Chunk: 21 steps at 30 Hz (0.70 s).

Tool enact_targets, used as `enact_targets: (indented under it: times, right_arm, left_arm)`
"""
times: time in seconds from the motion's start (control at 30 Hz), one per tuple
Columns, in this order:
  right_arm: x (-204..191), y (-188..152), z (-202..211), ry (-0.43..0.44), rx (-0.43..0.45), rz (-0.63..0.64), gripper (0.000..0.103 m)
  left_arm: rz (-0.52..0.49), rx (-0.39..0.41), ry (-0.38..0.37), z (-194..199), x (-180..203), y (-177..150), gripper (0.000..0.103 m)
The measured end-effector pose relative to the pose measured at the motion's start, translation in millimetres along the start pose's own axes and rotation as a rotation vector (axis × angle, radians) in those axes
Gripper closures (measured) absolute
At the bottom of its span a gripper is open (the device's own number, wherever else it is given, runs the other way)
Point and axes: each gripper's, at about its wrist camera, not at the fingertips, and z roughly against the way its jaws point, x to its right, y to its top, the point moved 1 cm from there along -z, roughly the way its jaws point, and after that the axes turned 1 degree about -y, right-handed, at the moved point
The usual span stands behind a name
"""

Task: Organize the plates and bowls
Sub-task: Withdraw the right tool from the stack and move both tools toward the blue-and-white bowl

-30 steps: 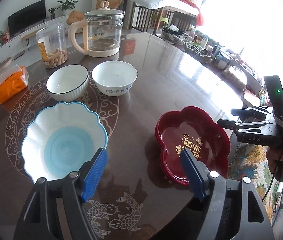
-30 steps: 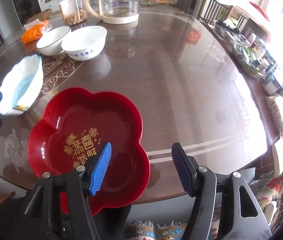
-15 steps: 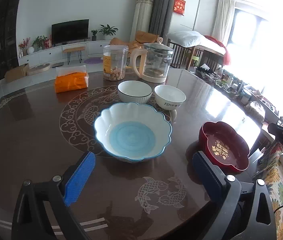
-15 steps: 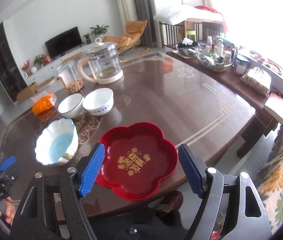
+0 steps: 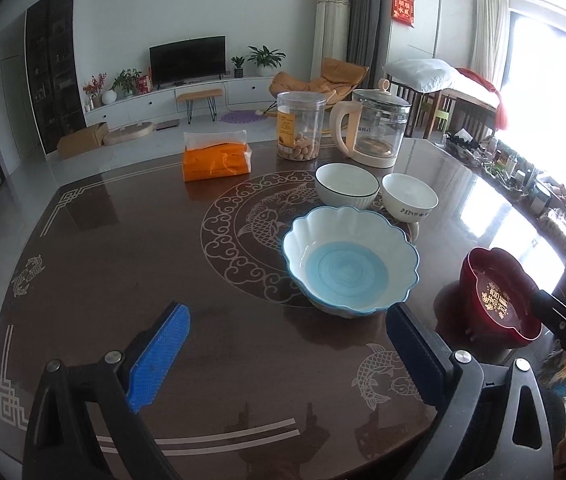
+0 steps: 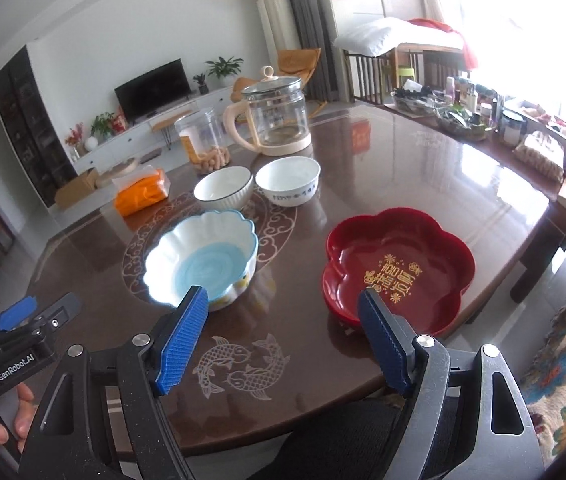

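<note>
A scalloped white bowl with a blue centre sits mid-table. Behind it stand a white bowl with a dark rim and a white bowl with blue lettering, side by side. A red flower-shaped plate with gold characters lies at the table's near right edge. My left gripper is open and empty, above the table in front of the blue bowl. My right gripper is open and empty, between the blue bowl and the red plate.
A glass kettle, a clear jar of snacks and an orange tissue pack stand at the far side of the dark table. Clutter lines the table's right edge.
Both grippers have pulled back and up from the dishes, so both views now take in more of the table. The dishes have not moved.
</note>
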Motion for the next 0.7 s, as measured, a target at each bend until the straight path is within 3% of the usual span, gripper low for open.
enact_targets:
  times: [0.23, 0.7]
  right_arm:
    - [-22, -11, -11, -0.031, -0.026, 0.03, 0.023]
    - [-48, -23, -28, 0.007, -0.056, 0.012, 0.023]
  left_arm:
    - [0.015, -0.015, 0.03, -15, -17, -2, 0.005]
    - [0.002, -0.028, 0.09, -22, -42, -1, 0.005]
